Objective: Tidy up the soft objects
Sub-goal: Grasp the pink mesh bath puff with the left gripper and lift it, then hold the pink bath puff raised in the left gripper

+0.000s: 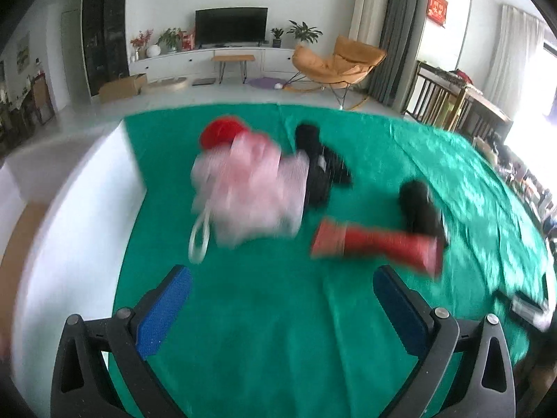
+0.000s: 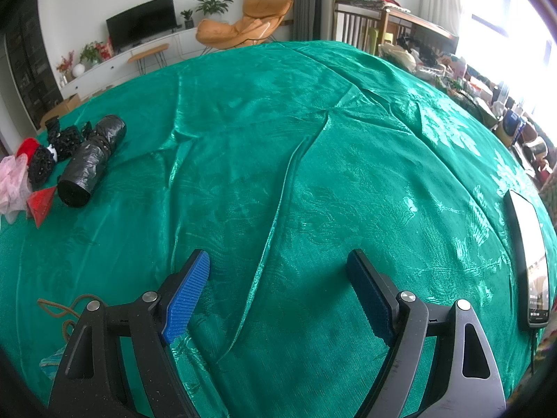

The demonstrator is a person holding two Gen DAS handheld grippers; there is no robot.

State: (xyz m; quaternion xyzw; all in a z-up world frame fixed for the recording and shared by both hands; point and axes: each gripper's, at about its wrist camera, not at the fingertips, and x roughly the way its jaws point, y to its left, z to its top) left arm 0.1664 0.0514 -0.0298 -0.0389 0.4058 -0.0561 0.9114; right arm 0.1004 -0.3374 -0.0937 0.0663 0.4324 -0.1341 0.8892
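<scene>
We held the left gripper (image 1: 282, 299) with jaws spread wide and empty low in its frame, short of the soft things clustered mid-frame on the green satin cloth (image 1: 264, 313) of the desk: a pale pink mesh bath pouf (image 1: 247, 191), a red round soft piece (image 1: 222, 132), black knit pieces (image 1: 320, 160) and a red flat pouch (image 1: 376, 244). The right gripper (image 2: 278, 292), jaws likewise open on nothing, hovered over bare cloth, with a black plastic bag roll (image 2: 92, 160) at the upper left of its view. We judged that blurred, hasty motion could snag the slippery cloth or the pouf's white cord loop (image 1: 199, 240) and drag neighbours along.
</scene>
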